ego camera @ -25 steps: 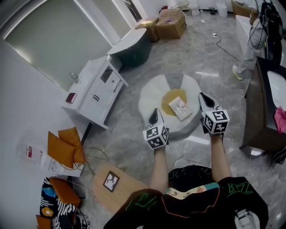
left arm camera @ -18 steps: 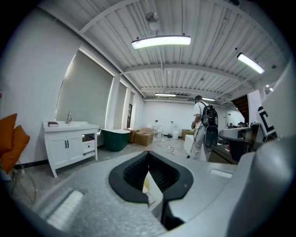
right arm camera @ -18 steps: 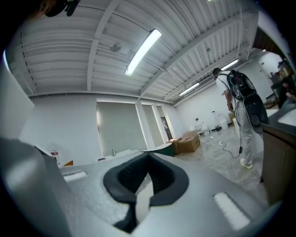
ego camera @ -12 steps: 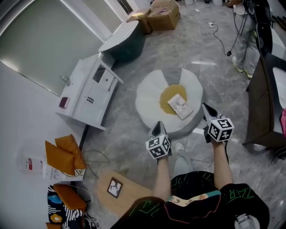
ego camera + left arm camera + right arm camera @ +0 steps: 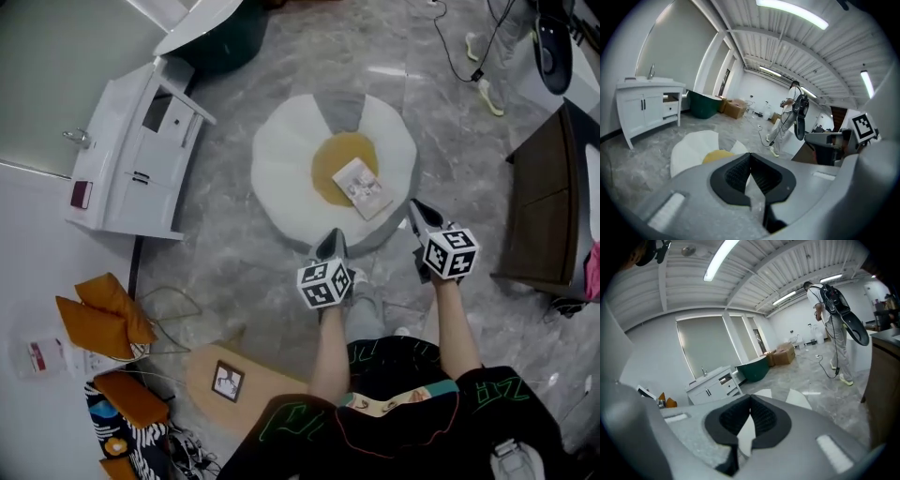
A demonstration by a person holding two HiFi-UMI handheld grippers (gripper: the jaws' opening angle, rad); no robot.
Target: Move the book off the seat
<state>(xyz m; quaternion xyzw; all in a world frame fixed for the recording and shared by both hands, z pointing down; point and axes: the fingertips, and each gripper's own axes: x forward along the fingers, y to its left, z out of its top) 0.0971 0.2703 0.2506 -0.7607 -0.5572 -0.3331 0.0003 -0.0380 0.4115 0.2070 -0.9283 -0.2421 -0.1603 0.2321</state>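
the book (image 5: 362, 186) lies flat on the yellow middle of the round white seat (image 5: 281, 159), a little toward 4 o'clock, untouched; the left gripper (image 5: 330, 244) hovers at the seat's 6 o'clock rim and the right gripper (image 5: 418, 212) near 4 o'clock, both with jaws closed together on nothing. the step in hand looks like the reach; next, a gripper must likely open, slip over a book edge and pinch it before lifting it clear.
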